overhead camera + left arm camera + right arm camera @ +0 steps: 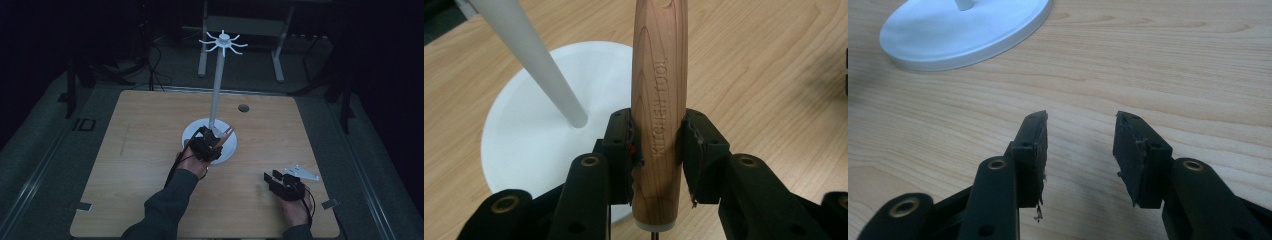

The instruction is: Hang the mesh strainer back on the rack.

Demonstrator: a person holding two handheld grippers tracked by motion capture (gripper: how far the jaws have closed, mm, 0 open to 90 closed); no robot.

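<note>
My left gripper point(658, 131) is shut on a wooden handle point(659, 90) stamped KITCHEN TOOL, which points away from the camera over the stand's white round base point(519, 145). From above, that gripper point(209, 142) hovers over the base point(231, 145) next to the white pole point(217, 90), with the wooden handle point(226, 134) poking out to the right. The pole carries a hub of hooks point(223, 43) at its top. My right gripper point(1080, 131) stands open above bare wood with nothing between its jaws; in the high view it point(274, 178) rests near the table's front right.
The wooden table point(150, 150) has a dark round hole point(243, 108) at the back. A grey three-cornered plate point(301, 173) sits on the right gripper. A white frame's legs point(240, 45) stand beyond the table. Dark floor surrounds it.
</note>
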